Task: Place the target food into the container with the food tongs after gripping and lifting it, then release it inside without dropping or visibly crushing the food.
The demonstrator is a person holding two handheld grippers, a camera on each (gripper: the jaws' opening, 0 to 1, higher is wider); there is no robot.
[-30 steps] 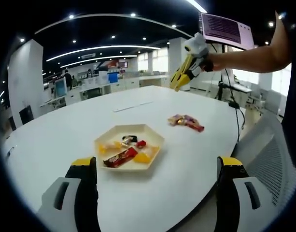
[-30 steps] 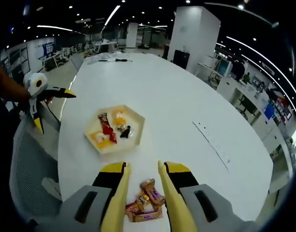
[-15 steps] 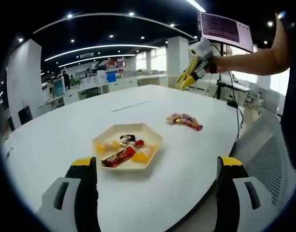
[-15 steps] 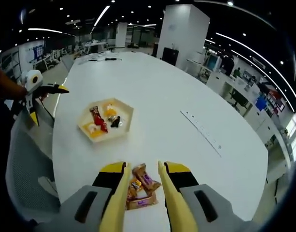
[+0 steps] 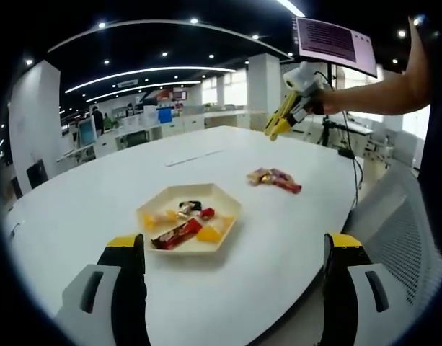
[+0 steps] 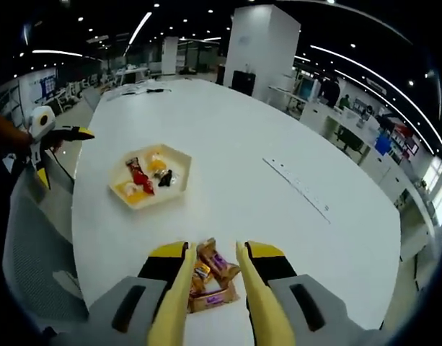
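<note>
Several wrapped snack bars lie in a pile (image 5: 275, 179) on the white table, right of a beige hexagonal tray (image 5: 226, 200). The tray holds a red-brown bar (image 5: 179, 234) and several small candies. My left gripper (image 5: 235, 245) hovers open before the tray, holding nothing. My right gripper (image 5: 273, 132), held by a person's hand, hangs high above and beyond the pile. In the right gripper view its yellow tongs (image 6: 214, 249) stand slightly apart and the pile (image 6: 210, 277) shows on the table far below between them. The tray (image 6: 179, 162) lies further left, with the left gripper (image 6: 46, 134) beyond it.
A long thin strip (image 5: 195, 158) lies on the far part of the table (image 6: 293, 130). A mesh chair (image 5: 401, 223) stands at the table's near right edge. A monitor (image 5: 336, 43) hangs behind the person's arm. Office desks stand in the background.
The right gripper has drifted a little farther from the left one and higher; tray and pile look smaller in its view. The left gripper has stayed still.
</note>
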